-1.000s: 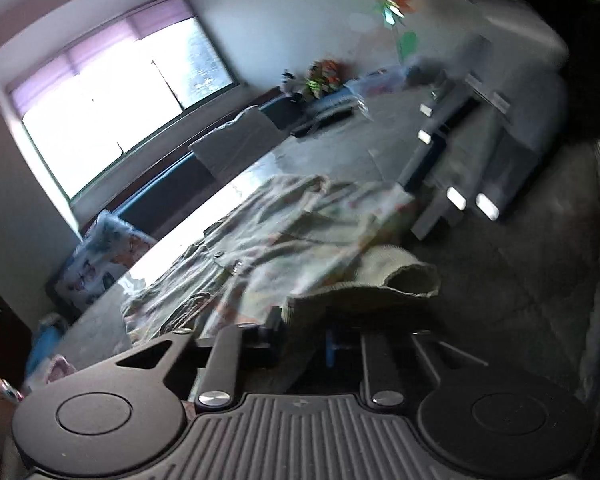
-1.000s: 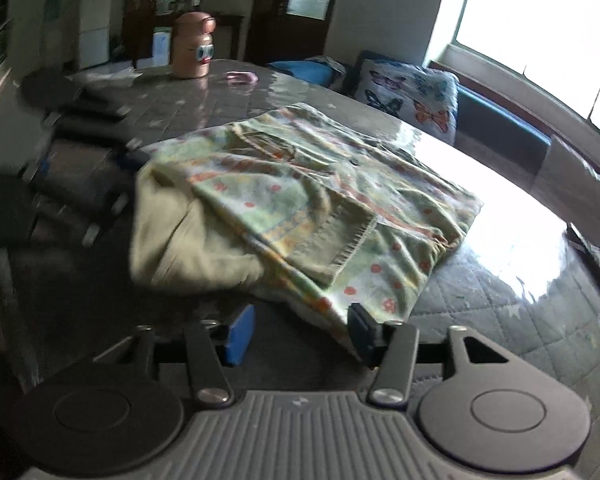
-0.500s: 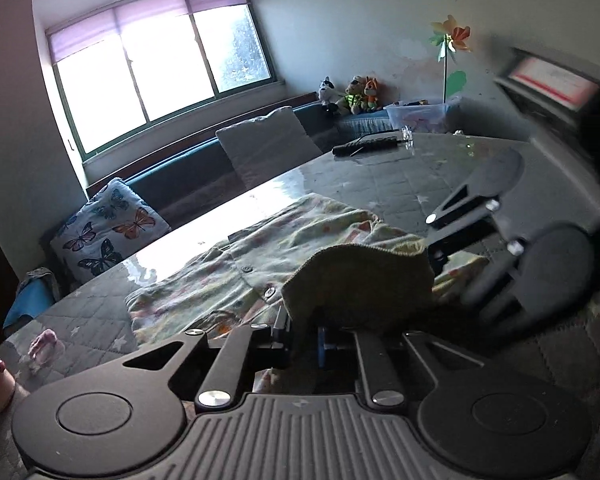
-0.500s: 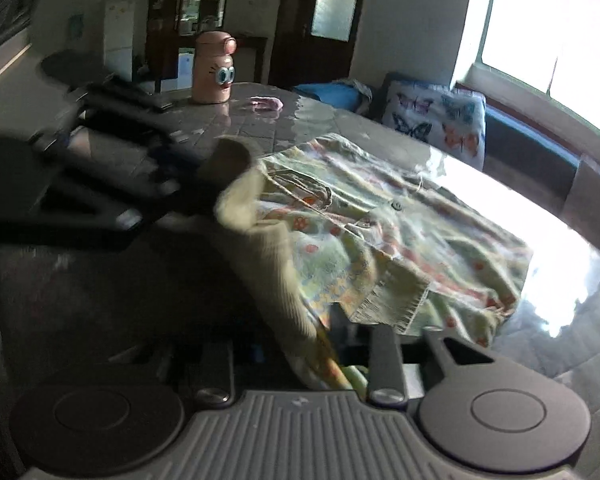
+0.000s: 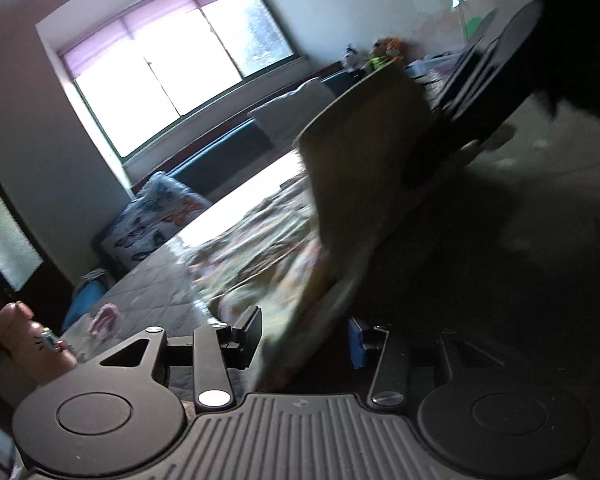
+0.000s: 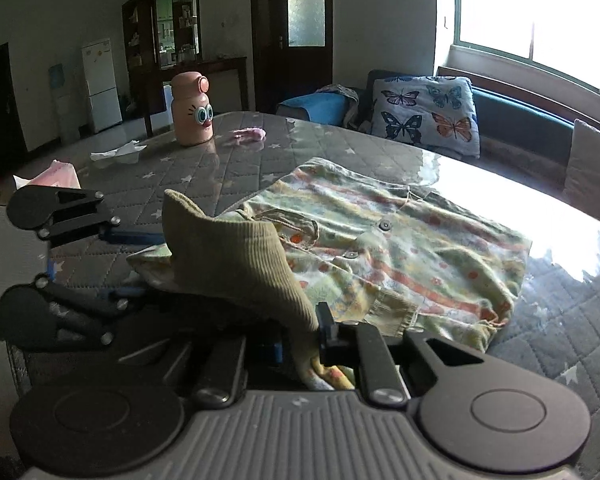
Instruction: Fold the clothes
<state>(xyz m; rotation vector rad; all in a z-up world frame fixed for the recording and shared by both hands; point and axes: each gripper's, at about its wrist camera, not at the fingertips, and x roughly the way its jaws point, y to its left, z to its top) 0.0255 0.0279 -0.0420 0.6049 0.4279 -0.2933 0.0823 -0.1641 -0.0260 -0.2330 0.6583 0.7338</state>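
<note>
- The left gripper (image 6: 100,264) sits at the left of the right-wrist view, over the table's (image 6: 236,160) near left part; its jaws have just been opening and stand apart, with a fold of the garment's edge passing between them in its own view, pads not pressing it.
- The garment (image 6: 412,248), a floral buttoned top with a ribbed olive hem (image 6: 244,264), lies spread across the middle of the table, its long axis running from the near edge toward the far right, window side.
- The right gripper (image 6: 300,344) is at the near edge, jaws just closed to a narrow gap and pinching the ribbed hem, which rises from it in a peak.
- The bulk of the cloth lies ahead of and to the right of that grip; the right hand is the one holding, so I judge the fold turns on carrying the hem forward over the flat body.
- A pink bottle (image 6: 191,110) stands far left, well apart.
</note>
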